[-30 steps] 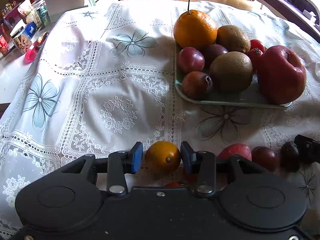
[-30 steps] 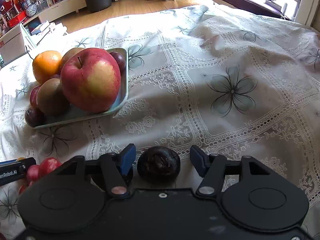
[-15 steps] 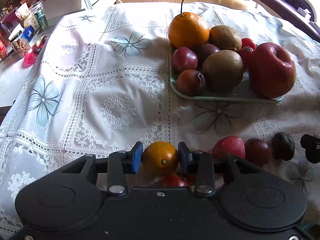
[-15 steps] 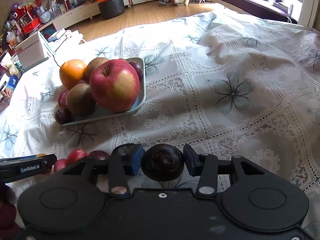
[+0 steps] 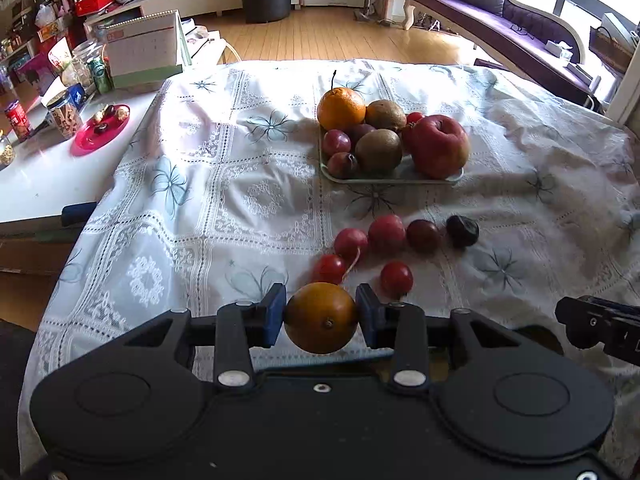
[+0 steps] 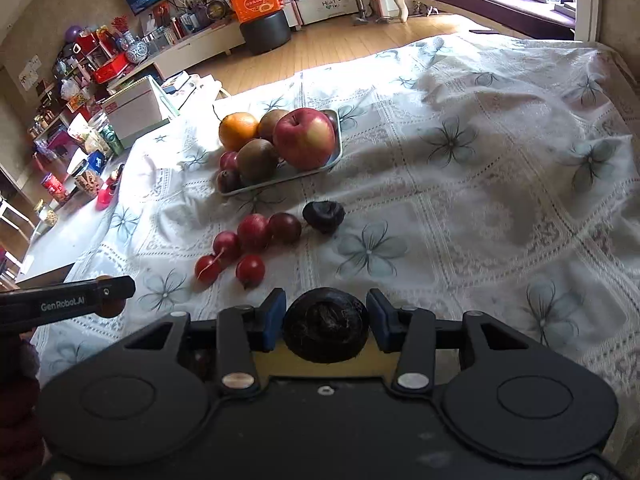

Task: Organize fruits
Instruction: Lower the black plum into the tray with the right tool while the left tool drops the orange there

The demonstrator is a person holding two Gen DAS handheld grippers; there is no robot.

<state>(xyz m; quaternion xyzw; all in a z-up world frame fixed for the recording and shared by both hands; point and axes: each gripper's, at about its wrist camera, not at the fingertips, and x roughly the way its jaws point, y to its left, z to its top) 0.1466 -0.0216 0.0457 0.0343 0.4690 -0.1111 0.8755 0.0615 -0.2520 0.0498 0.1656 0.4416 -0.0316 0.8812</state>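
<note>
My left gripper point(image 5: 321, 316) is shut on a small orange fruit point(image 5: 321, 318), held above the lace tablecloth. A dark round fruit point(image 6: 326, 330) sits clamped in my right gripper point(image 6: 326, 320), also lifted off the cloth. Farther ahead stands a pale green tray point(image 5: 400, 176) piled with a big orange point(image 5: 341, 109), kiwis, plums and a large red apple point(image 5: 438, 146). Between the tray and me lie several loose red fruits point(image 5: 386, 232) and one dark fruit point(image 5: 462, 230) on the cloth. The same tray point(image 6: 334, 160) and loose red fruits point(image 6: 252, 232) show in the right wrist view.
Left of the covered table is a white side table point(image 5: 36, 176) with a pink dish point(image 5: 102, 130), jars and a box. Beyond are wood floor, a black stool point(image 5: 267, 4) and a purple sofa point(image 5: 488, 12). The right gripper's tip point(image 5: 600, 328) shows at the left view's right edge.
Both grippers have risen and pulled back from the cloth, each carrying its fruit. The right gripper went from open around the dark fruit to shut on it.
</note>
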